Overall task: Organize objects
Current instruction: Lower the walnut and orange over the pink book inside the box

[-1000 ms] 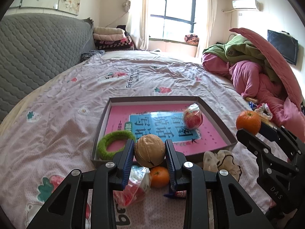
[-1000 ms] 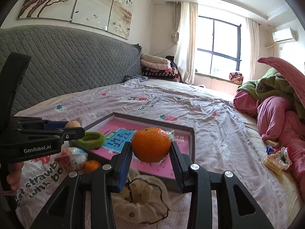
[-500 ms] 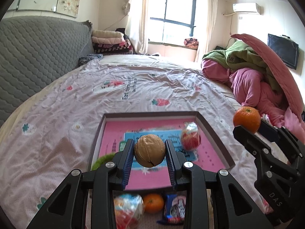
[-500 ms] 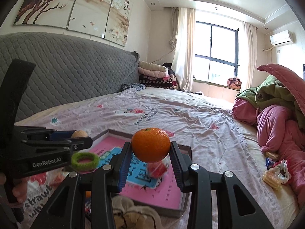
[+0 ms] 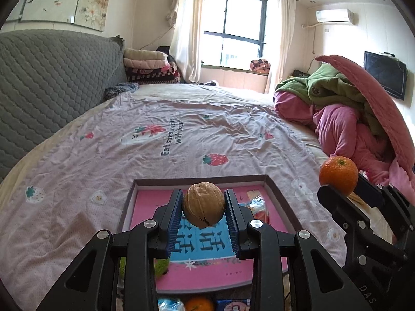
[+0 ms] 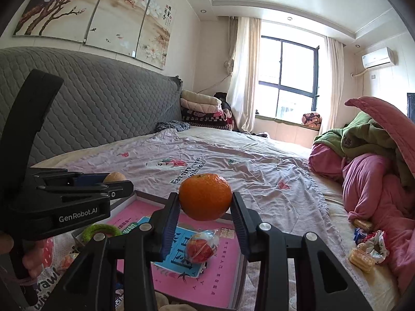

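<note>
My left gripper (image 5: 203,211) is shut on a brown walnut (image 5: 203,204) and holds it above the shallow box (image 5: 202,178) with the pink and blue lining on the bed. My right gripper (image 6: 205,206) is shut on an orange (image 6: 205,200) above the same box (image 6: 240,267); the orange also shows in the left wrist view (image 5: 338,172). In the box lie a wrapped red apple (image 6: 201,246) and a green ring (image 6: 101,230). The walnut also shows in the right wrist view (image 6: 115,176).
A small orange (image 5: 198,304) and snack packets (image 5: 228,305) lie on the bedsheet in front of the box. More snacks and a scrunchie (image 6: 368,246) lie at the right by the pink and green bedding (image 6: 376,160). A grey headboard (image 6: 90,119) runs along the left.
Both grippers have risen and moved forward over the box with the walnut and the orange still held. The items in front of the box have slid down toward the frame's bottom.
</note>
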`<control>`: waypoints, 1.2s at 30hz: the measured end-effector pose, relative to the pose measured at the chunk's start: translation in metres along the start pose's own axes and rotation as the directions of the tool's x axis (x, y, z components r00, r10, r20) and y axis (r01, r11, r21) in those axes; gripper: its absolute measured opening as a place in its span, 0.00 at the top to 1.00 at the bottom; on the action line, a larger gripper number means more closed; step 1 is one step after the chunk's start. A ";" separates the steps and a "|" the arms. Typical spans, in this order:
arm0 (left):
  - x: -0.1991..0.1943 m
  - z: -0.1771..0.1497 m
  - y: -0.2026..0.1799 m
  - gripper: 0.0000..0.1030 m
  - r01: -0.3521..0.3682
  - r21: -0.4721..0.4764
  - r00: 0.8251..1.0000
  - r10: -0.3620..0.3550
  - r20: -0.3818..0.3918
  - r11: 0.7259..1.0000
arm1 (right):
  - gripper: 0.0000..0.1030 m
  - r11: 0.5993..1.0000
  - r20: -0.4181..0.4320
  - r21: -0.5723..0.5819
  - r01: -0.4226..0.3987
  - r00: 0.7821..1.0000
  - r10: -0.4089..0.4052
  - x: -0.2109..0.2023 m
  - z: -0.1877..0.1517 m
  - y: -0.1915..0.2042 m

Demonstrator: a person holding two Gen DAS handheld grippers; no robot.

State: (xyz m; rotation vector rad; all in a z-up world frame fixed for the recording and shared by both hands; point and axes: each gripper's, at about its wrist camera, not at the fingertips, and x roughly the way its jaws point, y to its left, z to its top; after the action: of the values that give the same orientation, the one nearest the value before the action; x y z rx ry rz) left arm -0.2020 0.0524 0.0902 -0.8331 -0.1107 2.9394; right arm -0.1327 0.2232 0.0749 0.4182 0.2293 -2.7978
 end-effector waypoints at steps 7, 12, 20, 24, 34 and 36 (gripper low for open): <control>0.014 -0.002 0.000 0.68 -0.007 0.000 1.000 0.007 -0.025 1.000 | 0.61 1.000 -0.025 0.016 0.003 1.000 -0.002 0.012 0.000 -0.008; 0.025 -0.007 0.001 0.68 -0.016 0.006 0.999 0.016 -0.047 1.000 | 0.61 1.000 -0.054 0.024 0.006 0.999 -0.005 0.022 -0.005 -0.013; 0.049 -0.018 0.001 0.68 -0.010 -0.003 0.994 0.009 -0.112 1.000 | 0.61 0.999 -0.143 0.041 0.010 0.990 -0.004 0.042 -0.022 -0.019; 0.055 -0.023 -0.001 0.68 -0.018 0.008 0.992 0.019 -0.122 1.000 | 0.61 0.998 -0.181 0.055 0.018 0.983 -0.007 0.051 -0.030 -0.023; 0.070 -0.034 -0.012 0.68 -0.035 0.060 0.985 0.045 -0.164 0.998 | 0.61 0.997 -0.235 0.075 0.015 0.972 0.003 0.059 -0.041 -0.028; 0.073 -0.037 -0.012 0.68 -0.027 0.062 0.982 0.038 -0.184 0.998 | 0.61 0.997 -0.245 0.073 0.015 0.969 0.003 0.061 -0.043 -0.027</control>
State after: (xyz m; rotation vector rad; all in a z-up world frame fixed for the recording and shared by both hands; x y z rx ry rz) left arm -0.2436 0.0732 0.0219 -1.1032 0.0032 2.8604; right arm -0.1857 0.2403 0.0182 0.7846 0.1803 -2.7625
